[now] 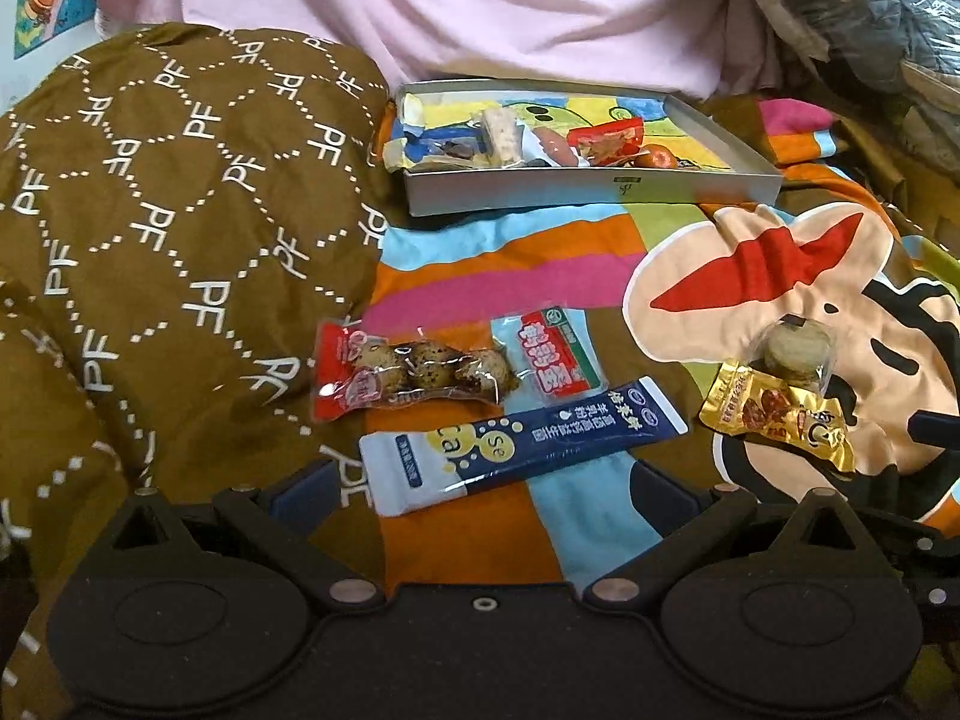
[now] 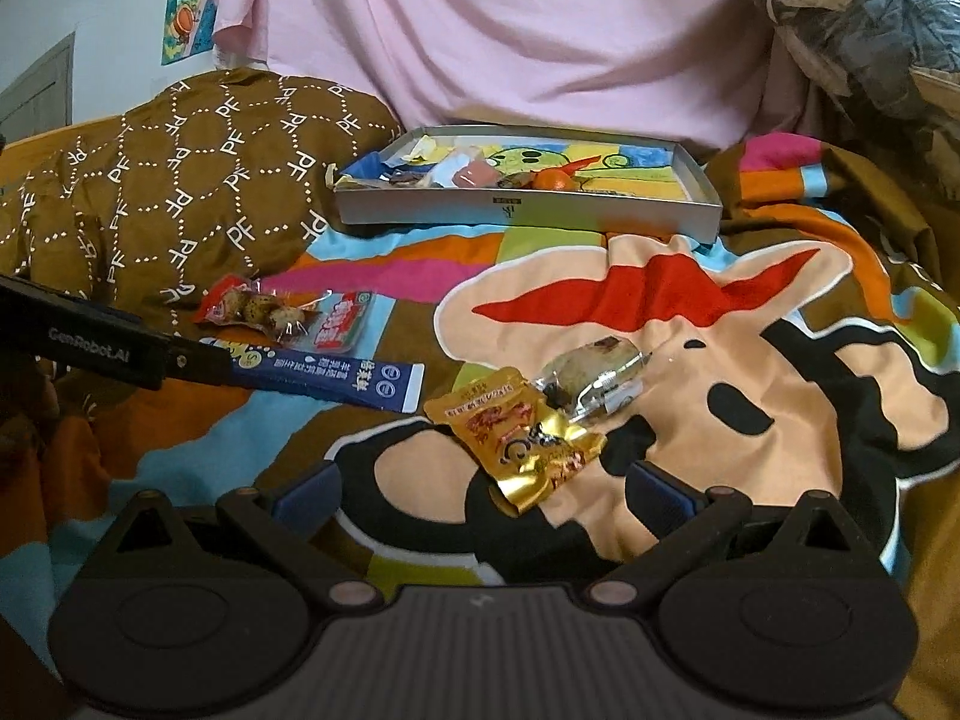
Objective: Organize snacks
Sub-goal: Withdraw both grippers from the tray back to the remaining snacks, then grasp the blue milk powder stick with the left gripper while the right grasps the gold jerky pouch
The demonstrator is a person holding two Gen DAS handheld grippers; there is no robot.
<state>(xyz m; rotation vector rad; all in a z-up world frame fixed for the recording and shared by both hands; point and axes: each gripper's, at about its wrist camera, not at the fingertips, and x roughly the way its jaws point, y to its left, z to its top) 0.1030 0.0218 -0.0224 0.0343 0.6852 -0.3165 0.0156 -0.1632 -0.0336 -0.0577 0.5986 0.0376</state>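
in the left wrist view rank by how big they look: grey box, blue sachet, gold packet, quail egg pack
1. grey box, though farthest
2. blue sachet
3. quail egg pack
4. gold packet

The last two look close; unsure.

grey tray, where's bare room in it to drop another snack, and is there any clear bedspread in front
The shallow grey cardboard tray is crowded at its left and middle; its right end, past the small orange fruit, is bare. The striped bedspread between the tray's front wall and the red quail-egg packet is also free. The near patch is cluttered around the long blue-and-white sachet.
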